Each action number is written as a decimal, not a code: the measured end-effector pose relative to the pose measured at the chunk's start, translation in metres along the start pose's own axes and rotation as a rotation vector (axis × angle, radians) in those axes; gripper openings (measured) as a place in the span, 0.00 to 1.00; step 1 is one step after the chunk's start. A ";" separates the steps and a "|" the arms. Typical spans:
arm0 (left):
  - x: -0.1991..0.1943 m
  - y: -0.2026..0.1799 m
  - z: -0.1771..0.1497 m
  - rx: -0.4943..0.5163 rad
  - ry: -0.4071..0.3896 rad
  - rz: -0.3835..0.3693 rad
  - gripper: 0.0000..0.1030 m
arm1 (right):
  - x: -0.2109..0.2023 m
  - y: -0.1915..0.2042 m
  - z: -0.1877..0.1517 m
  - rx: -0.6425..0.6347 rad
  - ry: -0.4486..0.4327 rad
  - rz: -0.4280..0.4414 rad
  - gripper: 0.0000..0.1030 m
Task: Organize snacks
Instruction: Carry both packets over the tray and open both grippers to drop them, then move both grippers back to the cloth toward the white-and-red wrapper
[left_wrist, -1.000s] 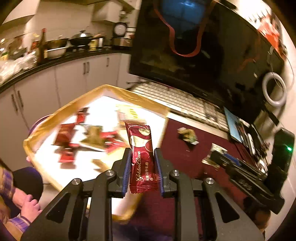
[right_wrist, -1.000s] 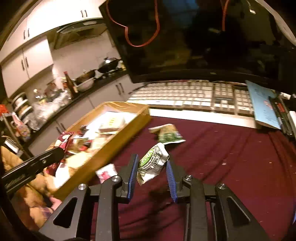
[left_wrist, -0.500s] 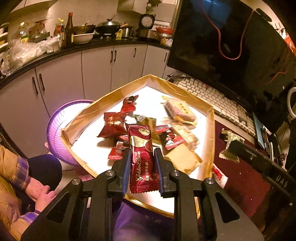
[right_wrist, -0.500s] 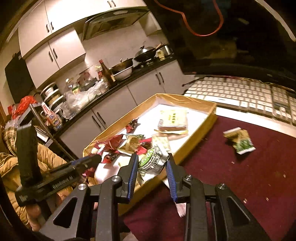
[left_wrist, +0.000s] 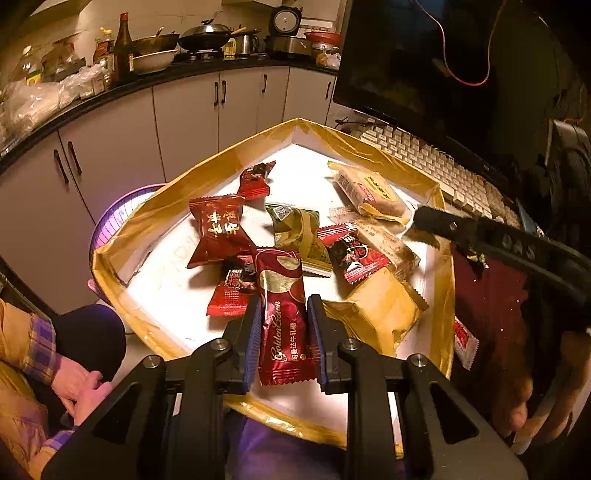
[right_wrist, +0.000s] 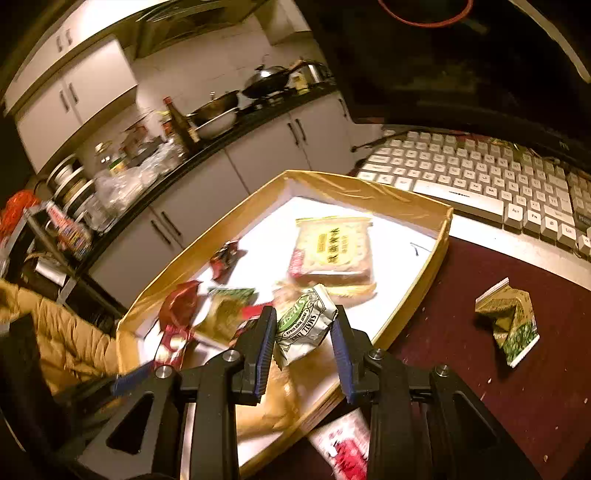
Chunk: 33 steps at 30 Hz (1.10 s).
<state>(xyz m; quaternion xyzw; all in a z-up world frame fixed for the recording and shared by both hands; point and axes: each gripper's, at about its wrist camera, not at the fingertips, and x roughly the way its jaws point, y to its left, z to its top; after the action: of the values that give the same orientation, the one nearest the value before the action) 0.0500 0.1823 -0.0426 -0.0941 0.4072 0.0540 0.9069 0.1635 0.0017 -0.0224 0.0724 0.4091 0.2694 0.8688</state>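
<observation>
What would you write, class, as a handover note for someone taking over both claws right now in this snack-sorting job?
Left claw: shut on the dark red Golden Crown packet, held over the near end of the gold-lined box.
Right claw: shut on the crumpled white-and-green packet, above the box's near edge.
Done: several snacks already lie in the box.
Left: release both packets into the box, then fetch the green packet and the red-and-white sachet from the maroon cloth.

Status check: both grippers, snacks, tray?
Left gripper shut on red wafer pack. Right gripper shut on green-white packet. Both over gold tray; nothing blocking.
</observation>
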 end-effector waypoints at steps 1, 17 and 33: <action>0.002 -0.002 0.000 0.001 0.005 0.008 0.21 | 0.002 -0.001 0.002 0.000 0.002 -0.008 0.29; 0.000 -0.014 -0.007 0.060 -0.009 0.109 0.22 | 0.005 0.003 -0.002 -0.017 0.010 0.003 0.50; -0.036 -0.095 -0.023 0.176 0.035 -0.163 0.59 | -0.096 -0.107 -0.057 0.252 -0.119 0.047 0.85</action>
<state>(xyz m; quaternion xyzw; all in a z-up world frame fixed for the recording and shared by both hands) 0.0264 0.0837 -0.0185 -0.0477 0.4170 -0.0576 0.9058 0.1145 -0.1446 -0.0327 0.2062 0.3857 0.2316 0.8690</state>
